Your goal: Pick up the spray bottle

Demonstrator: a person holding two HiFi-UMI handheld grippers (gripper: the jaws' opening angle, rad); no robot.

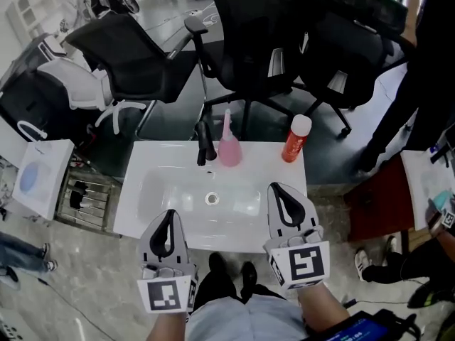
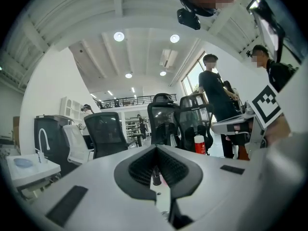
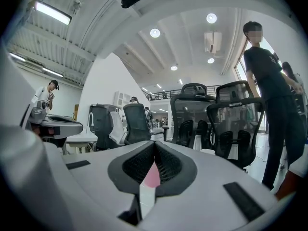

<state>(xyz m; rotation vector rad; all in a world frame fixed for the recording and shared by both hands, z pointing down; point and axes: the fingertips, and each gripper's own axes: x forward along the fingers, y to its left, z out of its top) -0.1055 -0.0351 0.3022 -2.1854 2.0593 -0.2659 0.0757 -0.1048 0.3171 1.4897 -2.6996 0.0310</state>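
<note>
At sink (image 1: 142,206) rear | spray bottle (image 1: 229,150) | pink, upright, slim neck

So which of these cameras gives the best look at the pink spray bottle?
The head view. It shows the whole pink spray bottle standing on the white sink's back rim, beside the black faucet. The right gripper view catches only a pink sliver past its shut tongs; the left gripper view shows barely a trace.
</note>
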